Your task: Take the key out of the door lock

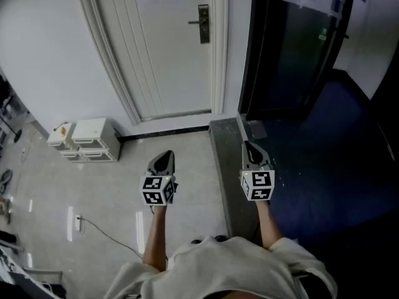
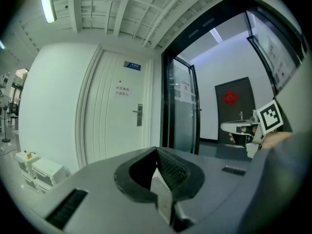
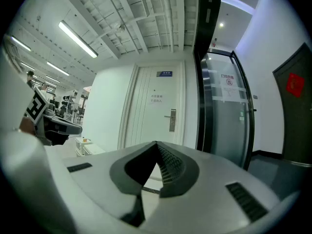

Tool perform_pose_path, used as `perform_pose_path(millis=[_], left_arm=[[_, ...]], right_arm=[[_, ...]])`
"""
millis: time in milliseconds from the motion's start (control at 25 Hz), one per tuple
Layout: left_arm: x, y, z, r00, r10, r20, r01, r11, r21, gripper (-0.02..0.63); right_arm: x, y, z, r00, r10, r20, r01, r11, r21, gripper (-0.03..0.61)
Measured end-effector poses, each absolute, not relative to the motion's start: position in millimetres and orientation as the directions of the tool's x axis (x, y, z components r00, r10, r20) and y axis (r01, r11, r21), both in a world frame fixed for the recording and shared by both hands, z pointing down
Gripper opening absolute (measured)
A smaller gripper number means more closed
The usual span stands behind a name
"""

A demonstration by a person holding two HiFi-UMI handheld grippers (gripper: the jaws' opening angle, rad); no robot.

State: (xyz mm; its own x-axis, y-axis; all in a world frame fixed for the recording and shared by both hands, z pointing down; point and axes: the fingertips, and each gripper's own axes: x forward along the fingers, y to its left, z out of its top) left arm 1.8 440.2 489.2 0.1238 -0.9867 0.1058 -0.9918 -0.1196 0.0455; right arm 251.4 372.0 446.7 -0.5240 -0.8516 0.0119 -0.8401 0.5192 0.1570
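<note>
A white door point(image 1: 174, 55) stood closed ahead, with a metal lock plate point(image 1: 204, 25) and its lever handle point(image 1: 195, 22). The left gripper point(image 1: 166, 156) and the right gripper point(image 1: 248, 146) were held side by side above the floor point(image 1: 187, 167), well apart from the door. White boxes point(image 1: 87, 139) sat by the wall point(image 1: 50, 61).

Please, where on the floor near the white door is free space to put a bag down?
The light floor between the white boxes and the grey strip is bare, right up to the door. The left is more crowded: the boxes stand by the wall and a cable lies on the floor.
</note>
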Motion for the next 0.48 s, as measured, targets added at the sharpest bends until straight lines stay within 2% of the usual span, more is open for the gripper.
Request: perform_pose_path(millis=[480], left_arm=[[17,440,489,0.111,-0.988,0.104,-0.993,-0.106,0.046,0.018]], right_arm=[[269,373,455,-0.532,-0.847,0.026,-0.834,0.529,0.157,0.023]])
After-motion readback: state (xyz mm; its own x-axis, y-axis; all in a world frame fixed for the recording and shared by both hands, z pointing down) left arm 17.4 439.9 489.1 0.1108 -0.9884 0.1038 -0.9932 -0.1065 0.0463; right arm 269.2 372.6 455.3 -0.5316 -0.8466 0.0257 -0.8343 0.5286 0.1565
